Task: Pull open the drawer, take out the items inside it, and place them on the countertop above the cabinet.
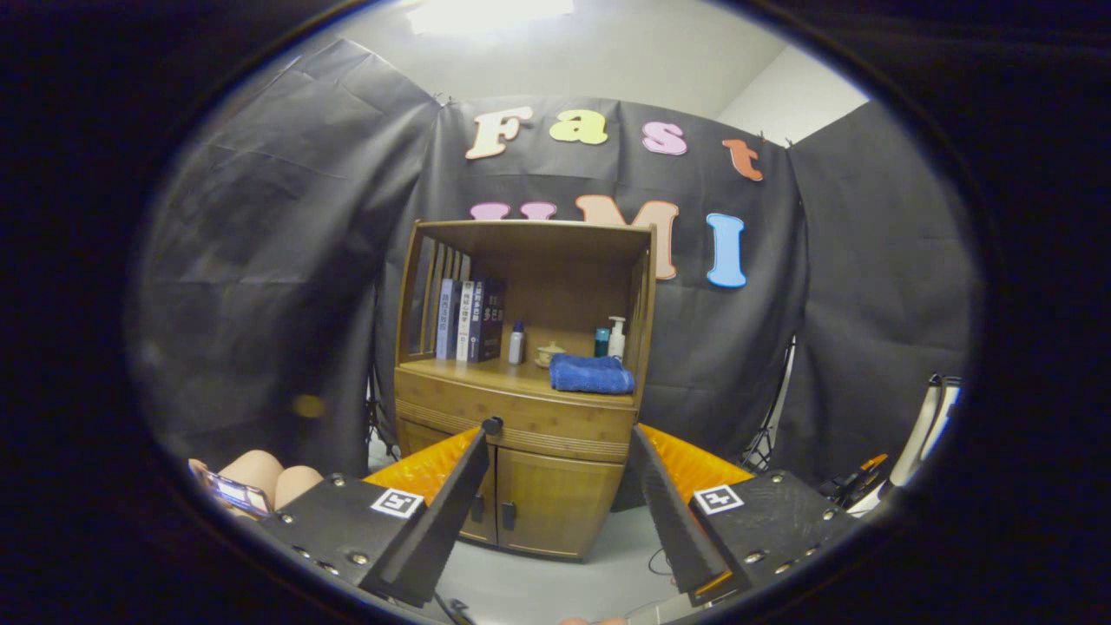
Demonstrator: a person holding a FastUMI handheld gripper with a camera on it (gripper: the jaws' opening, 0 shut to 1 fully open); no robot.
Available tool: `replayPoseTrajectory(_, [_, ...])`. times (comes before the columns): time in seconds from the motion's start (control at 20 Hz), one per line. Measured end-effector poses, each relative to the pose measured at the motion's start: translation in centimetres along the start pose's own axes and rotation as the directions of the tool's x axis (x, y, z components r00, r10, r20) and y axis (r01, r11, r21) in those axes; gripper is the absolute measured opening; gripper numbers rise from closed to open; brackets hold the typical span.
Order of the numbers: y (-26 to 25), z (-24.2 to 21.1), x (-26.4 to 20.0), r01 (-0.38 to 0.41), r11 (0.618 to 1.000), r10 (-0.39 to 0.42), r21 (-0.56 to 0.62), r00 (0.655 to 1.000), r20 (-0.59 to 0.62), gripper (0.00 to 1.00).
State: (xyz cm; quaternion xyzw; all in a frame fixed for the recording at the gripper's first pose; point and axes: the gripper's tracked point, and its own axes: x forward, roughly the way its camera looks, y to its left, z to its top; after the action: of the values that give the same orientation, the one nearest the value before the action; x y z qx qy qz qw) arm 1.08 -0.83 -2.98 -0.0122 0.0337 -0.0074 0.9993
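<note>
The gripper (560, 443) sits low in the centre of the frame with its two fingers spread wide apart and nothing between them; one fingertip (482, 438) lies at lower centre-left and the other at lower centre-right. Beyond the fingers, in the middle of the frame, stands a wooden cabinet (521, 391). Its drawer (521, 418) runs as a band across the cabinet front, below the countertop, and looks closed; a dark knob (492, 425) on it appears just above the left fingertip. What lies inside the drawer cannot be seen. Under the drawer are two cabinet doors (547, 503), both closed, framed by the gap between the fingers.

The countertop (486, 371) is the shelf surface above the drawer, under an open hutch. On it, to the right, lies a folded blue towel (592, 374). Behind the towel stand a white pump bottle (617, 337) and a teal bottle (601, 342). Near the middle sit a small cup (548, 353) and a small white bottle (516, 343). A row of books (469, 319) stands upright at the left of the shelf.

At the lower left of the frame a person's knees (269, 477) show, with a phone (234, 493) held beside them. Cables and equipment (868, 477) sit on the floor at the lower right.
</note>
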Motion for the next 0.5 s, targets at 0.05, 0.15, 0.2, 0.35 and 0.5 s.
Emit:
replayPoseTrajectory(0.05, [0.2,-0.1,0.4,-0.008,1.000,0.008,-0.010,1.000,-0.001,0.97])
replayPoseTrajectory(0.15, [1.2,0.0,1.9,-0.035,0.999,0.035,-0.015,0.999,0.007,0.98])
replayPoseTrajectory(0.2, [1.7,0.2,2.9,-0.049,0.999,0.049,-0.015,0.999,0.015,0.98])
replayPoseTrajectory(0.35, [3.9,0.6,6.6,-0.092,0.995,0.094,-0.031,0.995,0.041,0.97])
replayPoseTrajectory(0.5, [6.0,-0.3,10.3,-0.116,0.992,0.118,-0.048,0.992,0.043,0.98])
